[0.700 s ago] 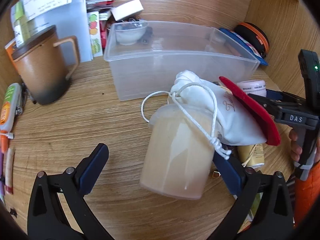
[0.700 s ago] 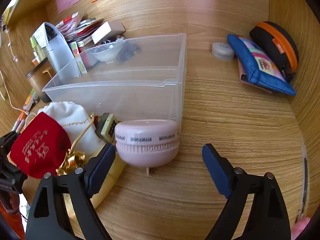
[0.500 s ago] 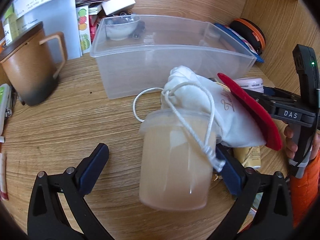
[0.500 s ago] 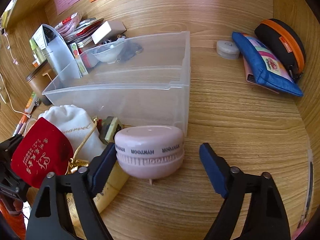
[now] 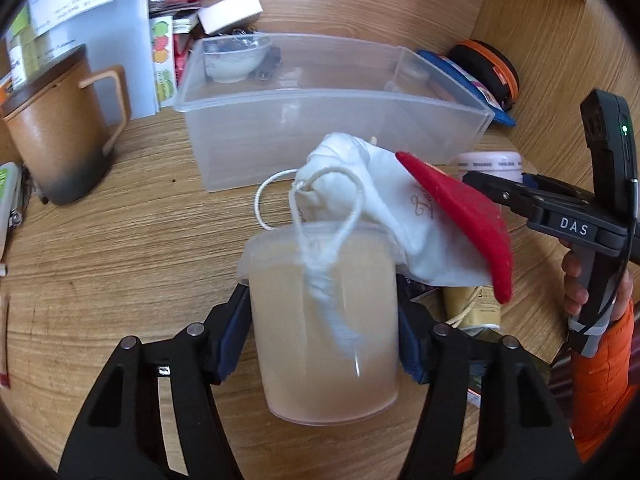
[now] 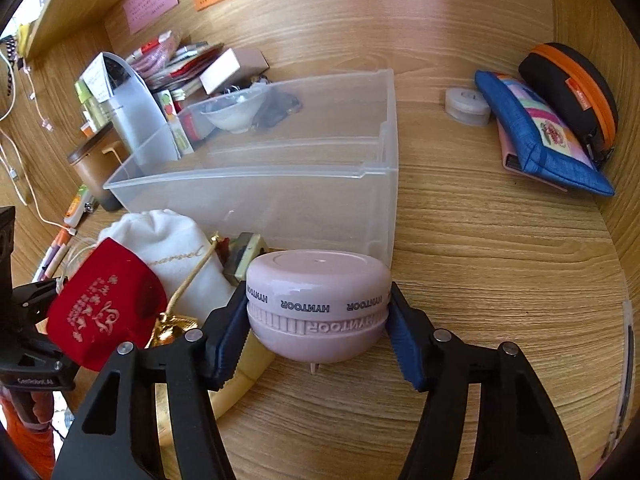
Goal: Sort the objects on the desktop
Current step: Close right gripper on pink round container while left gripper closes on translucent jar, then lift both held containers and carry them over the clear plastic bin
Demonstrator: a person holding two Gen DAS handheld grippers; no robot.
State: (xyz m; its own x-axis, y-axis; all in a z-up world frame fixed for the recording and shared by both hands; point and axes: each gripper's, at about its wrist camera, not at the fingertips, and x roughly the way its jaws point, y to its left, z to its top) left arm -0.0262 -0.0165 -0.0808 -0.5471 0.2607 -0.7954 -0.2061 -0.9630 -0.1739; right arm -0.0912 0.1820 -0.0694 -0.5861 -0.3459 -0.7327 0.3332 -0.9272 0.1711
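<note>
My left gripper (image 5: 322, 330) is shut on a translucent beige tub (image 5: 324, 320), with the cord of a white drawstring pouch (image 5: 384, 208) draped over its lid. A red pouch (image 5: 460, 216) lies on the white one. My right gripper (image 6: 316, 330) is shut on a pink round HYNTOOR case (image 6: 318, 304), which also shows in the left wrist view (image 5: 490, 162). A clear plastic bin (image 6: 280, 196) stands just behind both; it also shows in the left wrist view (image 5: 320, 116). The white pouch (image 6: 168, 240) and red pouch (image 6: 104, 304) lie left of the case.
A brown mug (image 5: 56, 120) stands left of the bin, with papers and boxes (image 5: 100, 20) behind. A white bowl (image 6: 234, 110) sits in the bin. A blue pouch (image 6: 540, 132), a black-orange case (image 6: 572, 88) and a small round box (image 6: 466, 106) lie at the right wall.
Both grippers moved forward and closed: the left onto the beige tub, the right onto the pink case.
</note>
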